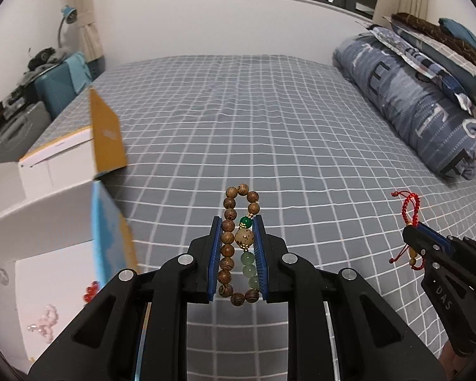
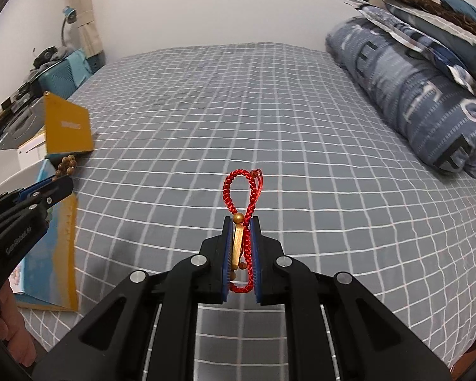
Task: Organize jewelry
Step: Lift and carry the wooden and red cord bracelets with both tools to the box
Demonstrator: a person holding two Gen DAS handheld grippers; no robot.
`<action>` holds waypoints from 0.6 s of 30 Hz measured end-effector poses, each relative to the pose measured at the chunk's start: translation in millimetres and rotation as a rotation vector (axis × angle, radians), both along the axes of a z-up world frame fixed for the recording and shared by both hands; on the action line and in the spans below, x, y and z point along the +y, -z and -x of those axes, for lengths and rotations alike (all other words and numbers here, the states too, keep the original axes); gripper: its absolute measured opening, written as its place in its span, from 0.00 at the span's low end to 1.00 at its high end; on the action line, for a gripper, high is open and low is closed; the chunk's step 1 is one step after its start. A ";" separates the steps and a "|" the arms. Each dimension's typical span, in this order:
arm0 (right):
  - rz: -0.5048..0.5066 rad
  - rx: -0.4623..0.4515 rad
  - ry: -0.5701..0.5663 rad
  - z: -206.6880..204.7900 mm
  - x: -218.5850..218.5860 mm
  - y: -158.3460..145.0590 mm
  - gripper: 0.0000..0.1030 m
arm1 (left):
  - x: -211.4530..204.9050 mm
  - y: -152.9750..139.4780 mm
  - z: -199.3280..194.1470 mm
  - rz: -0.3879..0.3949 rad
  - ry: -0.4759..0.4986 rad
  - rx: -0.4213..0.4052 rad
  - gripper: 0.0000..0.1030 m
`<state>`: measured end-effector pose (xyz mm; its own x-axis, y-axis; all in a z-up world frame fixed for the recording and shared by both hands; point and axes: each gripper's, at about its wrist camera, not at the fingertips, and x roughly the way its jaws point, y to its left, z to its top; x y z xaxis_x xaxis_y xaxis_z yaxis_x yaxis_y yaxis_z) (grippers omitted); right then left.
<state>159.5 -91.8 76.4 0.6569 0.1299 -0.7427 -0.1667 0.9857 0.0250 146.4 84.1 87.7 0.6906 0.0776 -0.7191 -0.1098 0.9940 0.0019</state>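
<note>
Left wrist view: an open white box (image 1: 47,171) with yellow flaps is seen on the checked bed (image 1: 269,111), with a pink trinket (image 1: 46,320) and red beads (image 1: 91,292) inside. The wooden bead bracelet (image 1: 234,244) is clamped in the left gripper (image 1: 237,222) above the sheet; the red cord bracelet (image 2: 242,209) is clamped in the right gripper (image 2: 241,222).

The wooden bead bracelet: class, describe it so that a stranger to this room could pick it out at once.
Above the grey checked bed, beside the open box, the left gripper pinches the wooden bead bracelet. Unlike the red braided cord bracelet in the right gripper, it has brown wooden beads and several green ones.
</note>
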 end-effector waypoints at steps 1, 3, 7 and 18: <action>-0.003 -0.002 -0.008 1.1 5.8 -1.5 0.10 | 4.0 -2.1 2.6 0.000 -0.007 -0.001 0.18; -0.006 -0.001 -0.024 2.5 16.6 -3.2 0.10 | 14.2 -7.6 9.7 0.004 -0.026 -0.015 0.18; -0.010 0.002 -0.061 7.2 42.1 -5.0 0.10 | 32.2 -13.5 19.9 0.024 -0.062 -0.015 0.18; -0.033 -0.015 -0.153 21.0 103.5 -15.9 0.10 | 79.4 -33.2 56.2 0.009 -0.146 -0.039 0.18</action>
